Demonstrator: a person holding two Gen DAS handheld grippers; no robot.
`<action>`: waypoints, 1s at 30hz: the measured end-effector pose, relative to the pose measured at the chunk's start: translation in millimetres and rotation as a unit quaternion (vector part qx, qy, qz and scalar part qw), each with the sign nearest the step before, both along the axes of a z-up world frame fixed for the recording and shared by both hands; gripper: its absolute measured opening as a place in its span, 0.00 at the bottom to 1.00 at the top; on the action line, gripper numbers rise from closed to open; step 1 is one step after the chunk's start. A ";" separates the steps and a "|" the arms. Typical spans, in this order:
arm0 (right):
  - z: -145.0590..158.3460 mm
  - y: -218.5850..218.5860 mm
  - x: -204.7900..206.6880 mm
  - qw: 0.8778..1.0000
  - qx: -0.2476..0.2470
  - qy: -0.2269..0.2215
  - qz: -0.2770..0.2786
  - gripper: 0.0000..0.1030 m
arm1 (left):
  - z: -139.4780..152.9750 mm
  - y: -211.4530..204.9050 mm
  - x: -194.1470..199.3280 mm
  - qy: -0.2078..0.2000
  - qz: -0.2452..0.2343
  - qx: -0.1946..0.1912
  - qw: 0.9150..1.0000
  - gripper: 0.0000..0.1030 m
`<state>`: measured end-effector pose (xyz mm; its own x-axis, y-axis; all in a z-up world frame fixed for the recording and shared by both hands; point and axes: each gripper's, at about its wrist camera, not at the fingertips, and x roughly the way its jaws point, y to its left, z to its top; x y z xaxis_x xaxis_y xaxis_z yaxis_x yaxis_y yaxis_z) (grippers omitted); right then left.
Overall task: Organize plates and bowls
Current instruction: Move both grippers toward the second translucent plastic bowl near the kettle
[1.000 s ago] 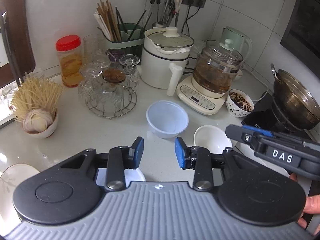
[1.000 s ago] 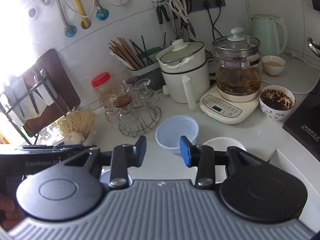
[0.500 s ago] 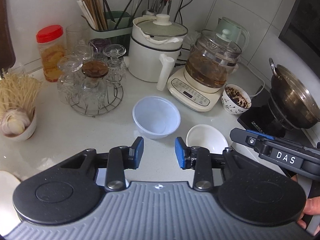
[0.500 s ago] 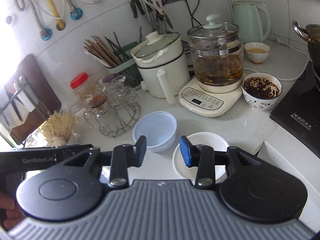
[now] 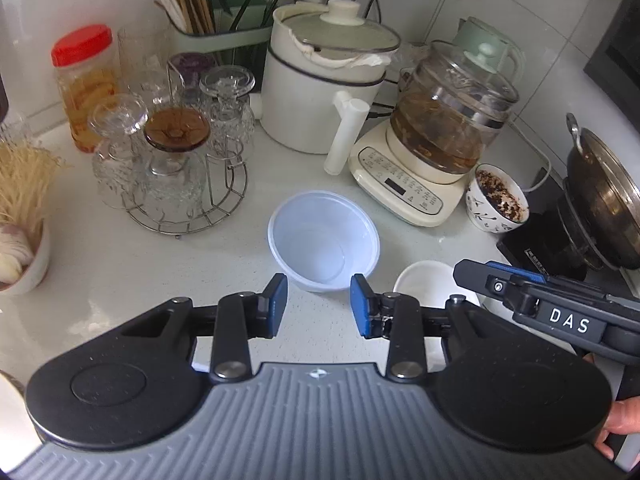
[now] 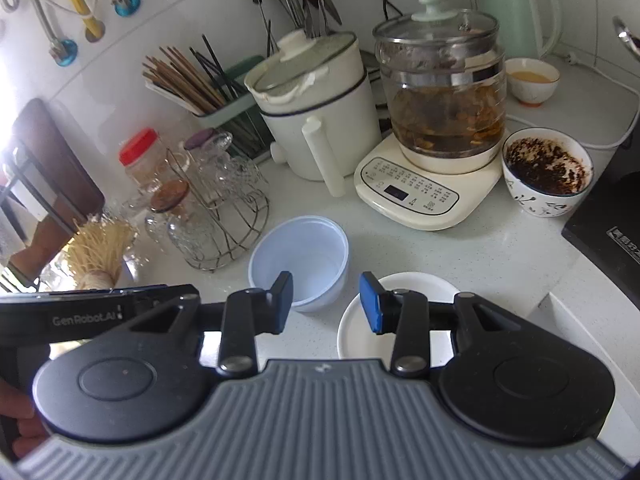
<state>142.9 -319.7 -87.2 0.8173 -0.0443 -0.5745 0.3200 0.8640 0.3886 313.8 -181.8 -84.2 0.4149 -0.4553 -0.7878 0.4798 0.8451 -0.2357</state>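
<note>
- Blue-padded and black-armed, the left tool (image 5: 319, 306) is hanging over the counter (image 5: 120, 264) with its jaws standing apart and nothing between them.
- Just past its pads, the translucent plastic bowl (image 5: 324, 240) is sitting upright and empty on the pale counter, not touched by either pad.
- Beside that bowl, toward the stove side, the white plate (image 5: 424, 280) is lying flat, partly hidden by the left tool's right arm.
- Over in the right wrist view, the right tool (image 6: 326, 302) is also standing with its jaws apart and gripping nothing; its right pad is showing over the near rim of the white plate, and its left pad in front of the plastic bowl.
- Whether either right pad is touching the crockery below is not possible to tell.
- Each tool's body is showing at the edge of the other's view, with fingers of a hand (image 5: 618, 420) wrapping the handle.
- Behind the bowl, a cream tea maker (image 5: 436, 152) with a glass pot of brown liquid is standing next to a white lidded electric pot (image 5: 320, 84).
- Near the tea maker's base, a patterned bowl (image 5: 498, 204) is holding dark crumbly contents.
- Left of the plastic bowl, a wire rack (image 5: 180, 184) is carrying upturned glasses, with a red-capped jar (image 5: 86, 84) behind it.
- At the far left, a bowl of pale dry noodles (image 5: 20, 184) is sitting at the counter's edge.
</note>
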 end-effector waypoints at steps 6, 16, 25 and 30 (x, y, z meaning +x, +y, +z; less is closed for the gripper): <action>-11.1 -14.2 28.0 1.000 0.009 0.026 0.004 0.39 | -16.7 -10.1 24.9 0.022 0.011 0.005 1.000 0.39; -29.3 -31.9 88.4 0.997 0.030 0.061 0.037 0.39 | -43.4 -19.8 70.0 0.065 0.032 -0.005 0.997 0.39; -50.0 -29.1 114.2 0.993 0.051 0.100 0.039 0.37 | -70.2 -30.2 88.0 0.102 0.045 0.005 0.994 0.38; -57.1 -32.7 123.0 0.992 0.050 0.112 0.036 0.37 | -78.1 -28.7 99.2 0.110 0.056 0.018 0.992 0.38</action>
<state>265.9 -352.4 -144.2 0.6669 0.0761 -0.7412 0.3465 0.8490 0.3990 412.9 -210.6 -162.2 0.2787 -0.3858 -0.8795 0.3222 0.9002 -0.2929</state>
